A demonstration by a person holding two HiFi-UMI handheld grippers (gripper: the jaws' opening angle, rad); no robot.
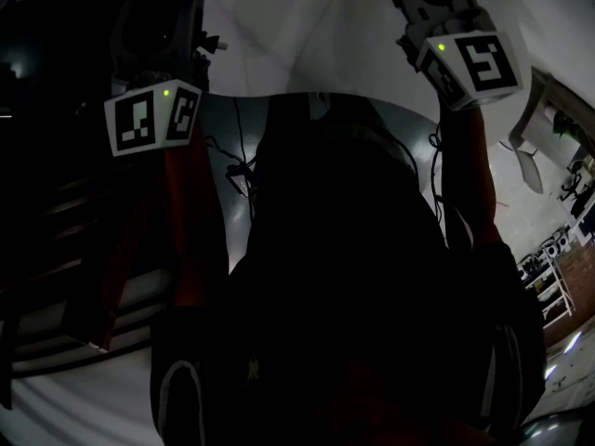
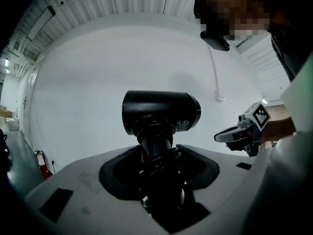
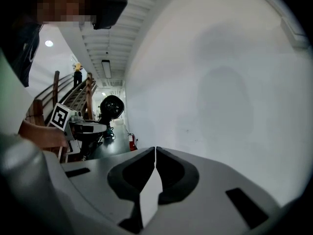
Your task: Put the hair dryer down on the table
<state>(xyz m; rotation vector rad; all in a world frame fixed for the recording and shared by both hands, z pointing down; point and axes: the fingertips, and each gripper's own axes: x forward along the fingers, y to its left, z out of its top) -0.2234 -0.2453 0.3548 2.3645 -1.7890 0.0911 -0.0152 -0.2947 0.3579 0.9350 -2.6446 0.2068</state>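
The hair dryer (image 2: 161,110) is pinched in the left gripper (image 2: 157,166). Its black handle runs down between the two dark pads, which stand wide and press on it from either side. Its round barrel sits crosswise just above the jaws, upright on the handle. It is held up in the air against a plain white wall (image 2: 88,72) and rests on no surface.

The right gripper (image 3: 155,153) holds nothing; its jaws are pressed together, with the tips meeting in a thin seam. From the left gripper view it hangs to the right of the hair dryer, a little lower than the barrel and well apart from it. Both grippers point the same way, toward the wall.

In the head view the scene is very dark. The left marker cube (image 1: 153,119) is at the upper left and the right marker cube (image 1: 474,61) at the upper right. The person's dark body fills the middle, and thin cables (image 1: 240,161) dangle between the arms.

A red fire extinguisher (image 2: 42,161) stands on the floor by the wall, low and to the left. In the right gripper view a staircase (image 3: 73,97) rises behind the left gripper, and a distant person (image 3: 78,74) stands on it.
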